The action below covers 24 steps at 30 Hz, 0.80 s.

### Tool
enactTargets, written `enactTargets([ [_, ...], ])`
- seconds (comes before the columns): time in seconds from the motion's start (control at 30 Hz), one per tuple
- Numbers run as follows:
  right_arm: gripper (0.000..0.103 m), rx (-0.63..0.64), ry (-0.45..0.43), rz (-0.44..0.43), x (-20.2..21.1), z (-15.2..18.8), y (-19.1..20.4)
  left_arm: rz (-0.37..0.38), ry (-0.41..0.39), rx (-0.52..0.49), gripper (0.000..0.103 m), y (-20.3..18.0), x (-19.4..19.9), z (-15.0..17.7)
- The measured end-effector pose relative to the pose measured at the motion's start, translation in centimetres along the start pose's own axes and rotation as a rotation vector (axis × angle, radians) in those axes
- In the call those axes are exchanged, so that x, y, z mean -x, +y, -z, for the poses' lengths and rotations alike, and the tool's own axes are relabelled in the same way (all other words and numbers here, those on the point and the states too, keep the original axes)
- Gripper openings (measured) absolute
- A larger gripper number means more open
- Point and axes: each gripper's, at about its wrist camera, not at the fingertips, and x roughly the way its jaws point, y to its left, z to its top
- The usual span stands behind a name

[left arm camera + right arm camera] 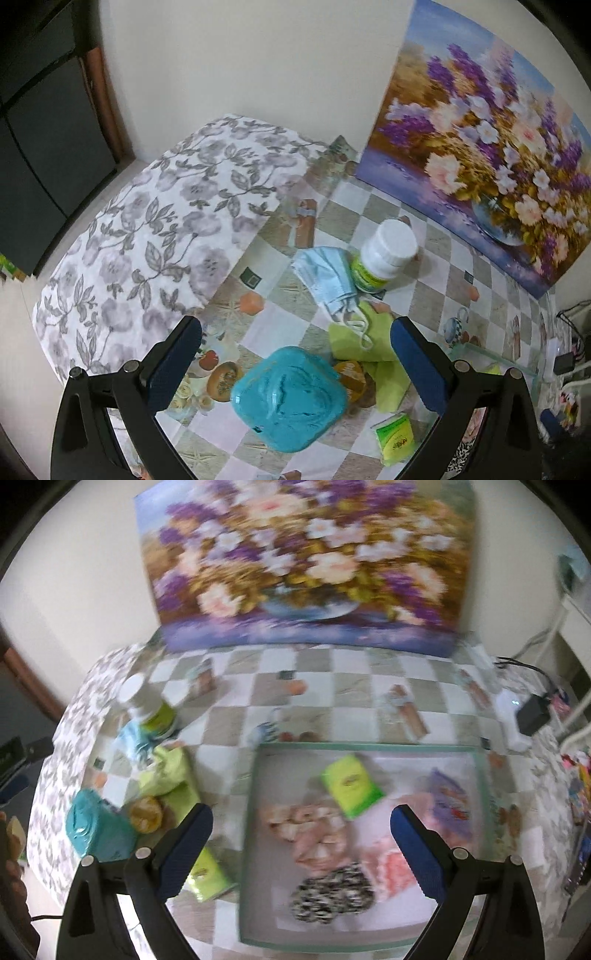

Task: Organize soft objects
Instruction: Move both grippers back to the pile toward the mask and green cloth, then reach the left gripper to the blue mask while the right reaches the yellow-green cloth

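My left gripper (295, 354) is open and empty above a teal soft lump (290, 398) on the checked tablecloth. Past it lie a green cloth (373, 339), a blue face mask (327, 278) and a green tissue pack (397, 437). My right gripper (301, 834) is open and empty above a glass tray (255, 775). The tray holds a green tissue pack (351, 786), a pink cloth (314, 834), a black-and-white fabric piece (330, 893), a pink-white item (391, 871) and a purple packet (448, 801). The teal lump (92, 827) and a second tissue pack (208, 877) lie left of the tray.
A white-capped bottle (384, 254) lies beside the mask. A yellow round object (351, 374) sits by the green cloth. A floral pillow (147, 229) fills the left. A flower painting (303, 565) leans on the wall. A black adapter with cables (532, 714) sits at the right.
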Motion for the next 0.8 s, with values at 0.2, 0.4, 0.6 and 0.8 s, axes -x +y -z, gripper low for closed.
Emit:
enactTargets([
  [0.2,0.098,0.065,0.028,-0.090,-1.7,0.0,4.0,-0.003,0.033,0.028,0.102,2.0,-1.4,-0.7],
  [0.4,0.098,0.078,0.063,-0.126,-4.3,-0.1,6.2,0.068,0.107,0.028,0.102,2.2,-4.0,-1.1],
  [0.6,0.098,0.085,0.094,-0.151,-6.5,0.0,7.2,0.141,0.182,0.042,0.102,2.0,-6.4,-1.5],
  [0.8,0.098,0.118,0.094,-0.163,-7.7,-0.2,8.4,0.115,0.213,-0.042,0.102,1.3,-7.8,-2.6],
])
